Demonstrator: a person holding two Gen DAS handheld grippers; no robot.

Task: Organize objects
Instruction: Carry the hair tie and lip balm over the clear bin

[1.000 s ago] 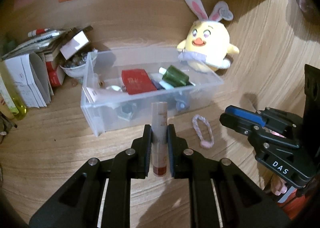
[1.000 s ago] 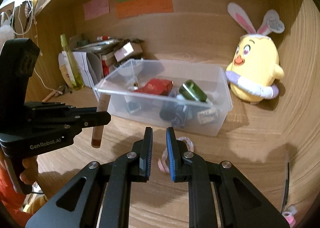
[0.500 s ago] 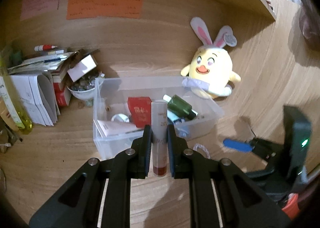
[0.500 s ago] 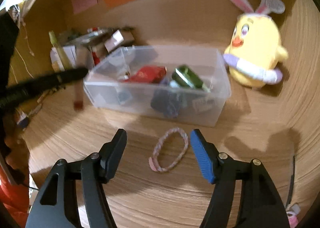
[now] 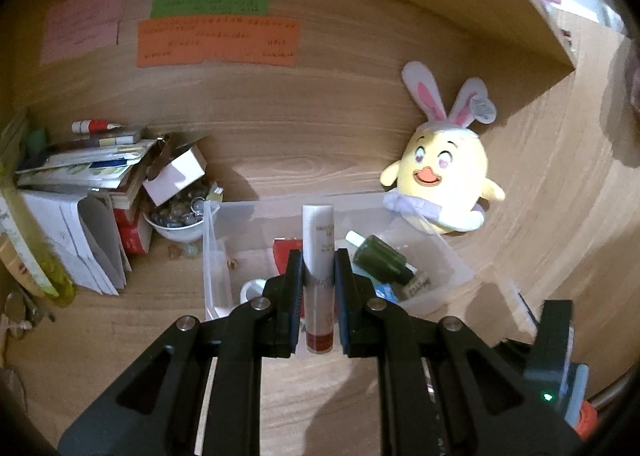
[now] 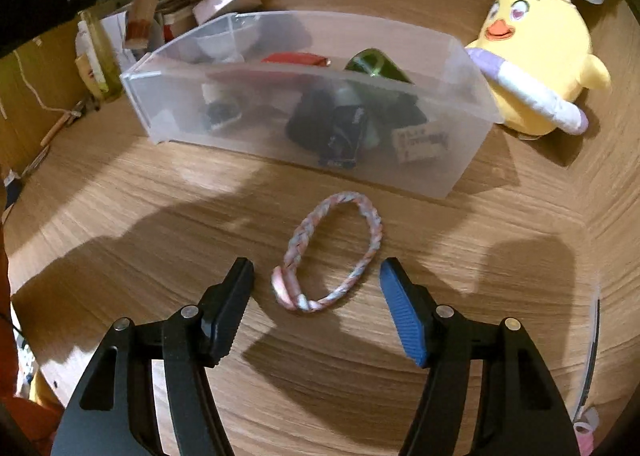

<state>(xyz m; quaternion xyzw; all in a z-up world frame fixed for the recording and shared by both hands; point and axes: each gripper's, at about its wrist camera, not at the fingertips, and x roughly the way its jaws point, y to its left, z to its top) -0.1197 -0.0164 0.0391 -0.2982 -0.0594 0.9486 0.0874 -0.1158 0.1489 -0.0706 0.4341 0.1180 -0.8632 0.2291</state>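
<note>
My left gripper [image 5: 318,284] is shut on a white cosmetic tube [image 5: 318,256] with a red cap, held upright above the clear plastic bin [image 5: 212,256]. The tube also shows in the right wrist view [image 6: 140,16], high at the bin's left end. The bin [image 6: 460,160] holds a red box [image 6: 294,57], a green bottle [image 6: 376,62] and dark small items. My right gripper [image 6: 318,288] is open, low over the desk, its jaws on either side of a braided pink and white hair band [image 6: 332,252] in front of the bin.
A yellow chick plush with rabbit ears [image 5: 444,172] sits right of the bin against the wall. Books, papers, a small box and a bowl of trinkets [image 5: 176,216] crowd the left. A yellow-green bottle [image 6: 98,52] stands at far left. A shelf hangs overhead.
My left gripper rose and moved over the bin with the tube. My right gripper opened wide and dropped down around the hair band.
</note>
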